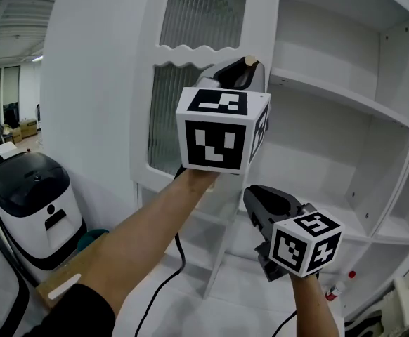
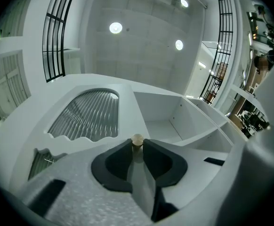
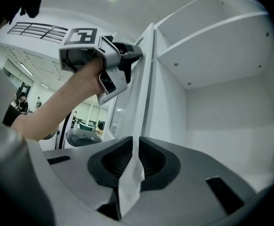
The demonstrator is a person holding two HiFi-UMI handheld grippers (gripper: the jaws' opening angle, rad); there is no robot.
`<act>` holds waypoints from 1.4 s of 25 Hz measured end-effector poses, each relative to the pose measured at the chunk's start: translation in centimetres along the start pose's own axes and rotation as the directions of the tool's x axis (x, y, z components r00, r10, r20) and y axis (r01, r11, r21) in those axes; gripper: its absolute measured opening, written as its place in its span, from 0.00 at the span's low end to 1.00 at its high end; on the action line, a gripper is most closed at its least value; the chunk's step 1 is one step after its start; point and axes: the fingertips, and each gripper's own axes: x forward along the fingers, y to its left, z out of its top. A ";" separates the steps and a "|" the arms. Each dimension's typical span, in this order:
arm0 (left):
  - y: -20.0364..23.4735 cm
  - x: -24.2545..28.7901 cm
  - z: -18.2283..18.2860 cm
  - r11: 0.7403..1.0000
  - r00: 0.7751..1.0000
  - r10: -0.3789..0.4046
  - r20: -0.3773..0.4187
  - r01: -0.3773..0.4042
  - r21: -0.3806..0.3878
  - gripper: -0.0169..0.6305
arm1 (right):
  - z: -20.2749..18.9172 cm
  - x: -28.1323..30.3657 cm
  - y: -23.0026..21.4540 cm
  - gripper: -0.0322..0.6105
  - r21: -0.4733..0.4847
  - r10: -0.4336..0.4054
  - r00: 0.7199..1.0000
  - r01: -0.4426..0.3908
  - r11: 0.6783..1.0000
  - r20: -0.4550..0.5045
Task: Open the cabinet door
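The white cabinet door (image 1: 261,20), with ribbed glass panels, stands swung out from the cabinet. Its small wooden knob (image 1: 249,62) sits pinched between my left gripper's (image 1: 241,72) jaws. In the left gripper view the knob (image 2: 137,140) is pressed between the two dark pads (image 2: 120,161) of my left gripper (image 2: 137,146). My right gripper (image 1: 255,196) hangs lower, in front of the open shelves, holding nothing. In the right gripper view my right gripper (image 3: 135,144) has its jaws drawn close together, facing the door's edge (image 3: 145,79), with the left gripper (image 3: 133,55) up on the knob.
White shelves (image 1: 338,97) fill the open cabinet on the right. A white and black appliance (image 1: 29,202) stands on the floor at left, beside a cardboard box (image 1: 71,265). A small bottle with a red cap (image 1: 338,286) lies low on the right. A black cable (image 1: 169,272) hangs under my left arm.
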 end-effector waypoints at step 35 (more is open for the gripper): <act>0.4 -2.3 -1.7 0.998 0.998 0.009 -0.058 -0.006 0.062 0.15 | -6.0 2.3 1.5 0.19 0.180 0.142 0.990 -0.137 0.974 -0.013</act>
